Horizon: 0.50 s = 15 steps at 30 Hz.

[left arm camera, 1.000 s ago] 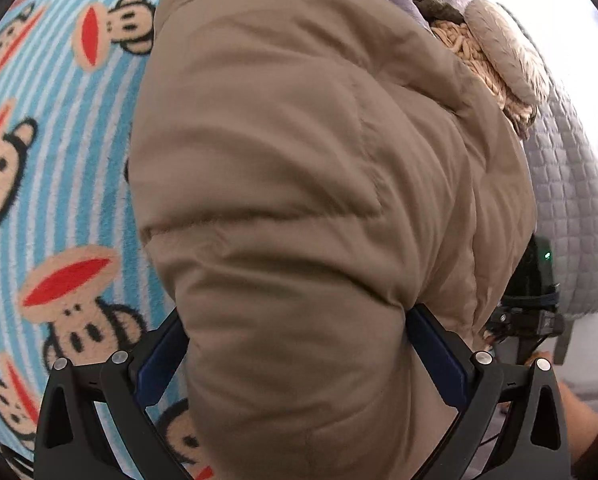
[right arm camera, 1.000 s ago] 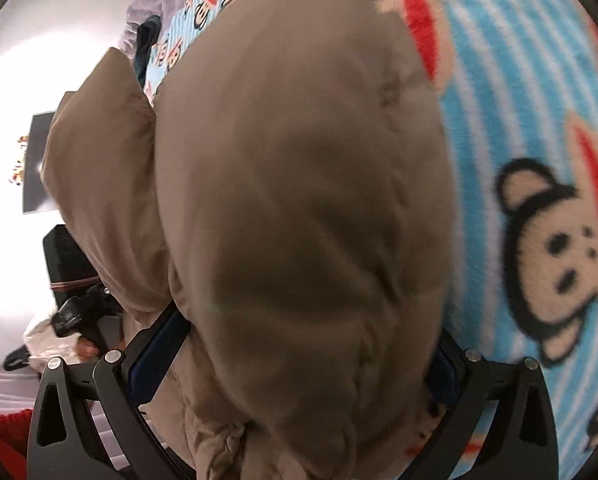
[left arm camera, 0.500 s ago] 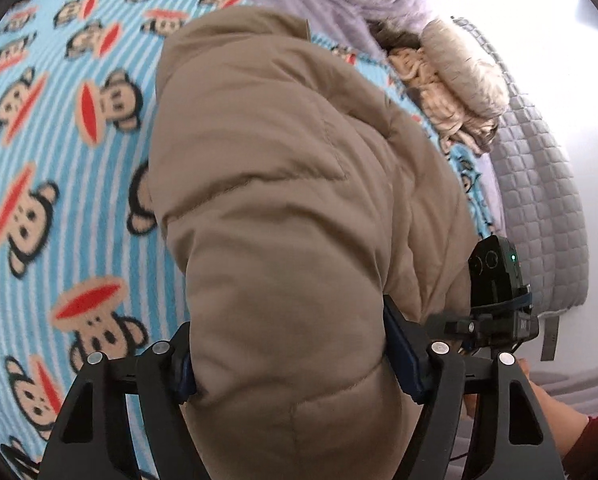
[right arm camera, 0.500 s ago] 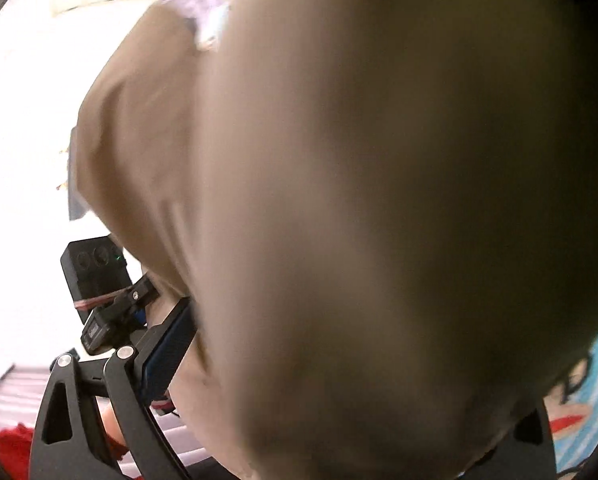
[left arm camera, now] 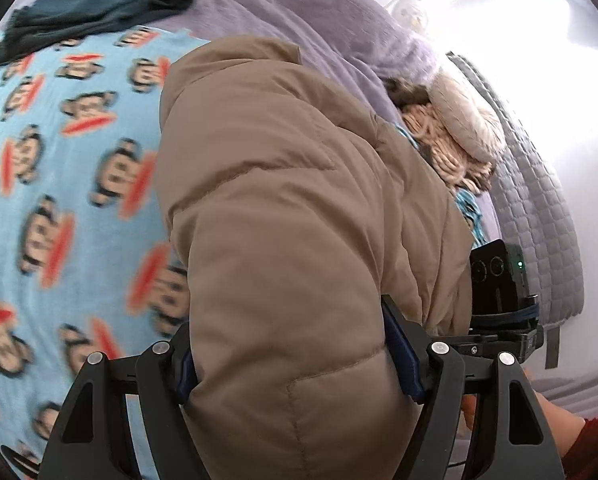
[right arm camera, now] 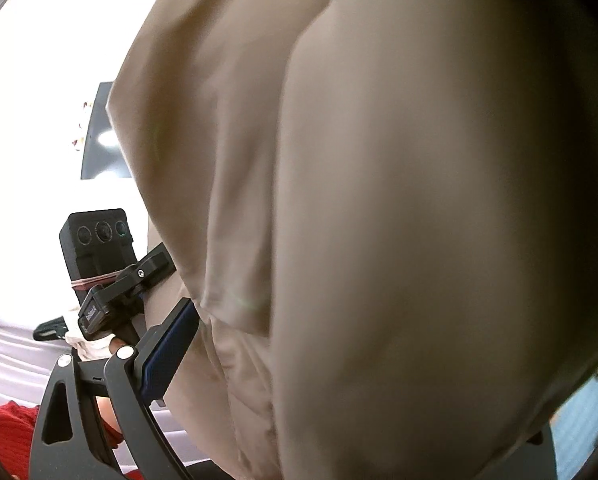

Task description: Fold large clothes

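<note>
A puffy tan jacket hangs above a blue monkey-print blanket on the bed. My left gripper is shut on a thick fold of the jacket, blue pads pressing both sides. In the right wrist view the jacket fills nearly the whole frame. My right gripper is shut on it; only the left finger shows, the other is hidden by fabric. The right gripper's body shows at the jacket's right edge, and the left gripper's body shows beside the jacket.
A dark teal garment lies at the blanket's far edge on a lilac plush cover. A beige knit and fur pile and a grey quilted pad sit at the right. A red sleeve is at bottom left.
Both grippers have lifted the jacket up off the blanket. The left jaws have closed tighter on it. The jacket has swung close to the right camera and now covers the blanket there.
</note>
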{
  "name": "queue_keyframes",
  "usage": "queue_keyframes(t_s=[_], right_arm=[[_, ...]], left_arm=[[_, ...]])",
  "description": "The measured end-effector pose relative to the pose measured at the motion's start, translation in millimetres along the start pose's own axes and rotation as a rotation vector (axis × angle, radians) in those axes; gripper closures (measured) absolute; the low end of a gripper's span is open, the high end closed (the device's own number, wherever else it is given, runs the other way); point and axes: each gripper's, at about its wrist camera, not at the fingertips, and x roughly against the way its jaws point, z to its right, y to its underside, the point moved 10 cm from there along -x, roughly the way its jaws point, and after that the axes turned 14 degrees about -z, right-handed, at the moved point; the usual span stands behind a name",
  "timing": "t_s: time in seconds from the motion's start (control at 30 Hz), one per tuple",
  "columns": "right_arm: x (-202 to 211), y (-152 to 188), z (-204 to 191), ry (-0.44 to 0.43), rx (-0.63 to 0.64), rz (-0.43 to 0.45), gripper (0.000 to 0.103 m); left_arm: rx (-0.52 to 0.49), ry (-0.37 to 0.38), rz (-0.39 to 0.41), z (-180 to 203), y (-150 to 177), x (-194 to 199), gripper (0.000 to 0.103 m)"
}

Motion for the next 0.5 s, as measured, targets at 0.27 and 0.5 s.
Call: queue_keyframes(t_s=[0.27,0.5], right_arm=[[-67.0,-101.0,6.8,0.071,-0.041,-0.019,0.006],[-37.0,-110.6,37.3,0.242,-0.142,0.007,0.006]], left_arm=[[0.073,-0.066,0.004,-117.0,-33.9,-4.5,0.024],[0.100,-0.058,0.014,-145.6,-25.9,-23.6,0.015]])
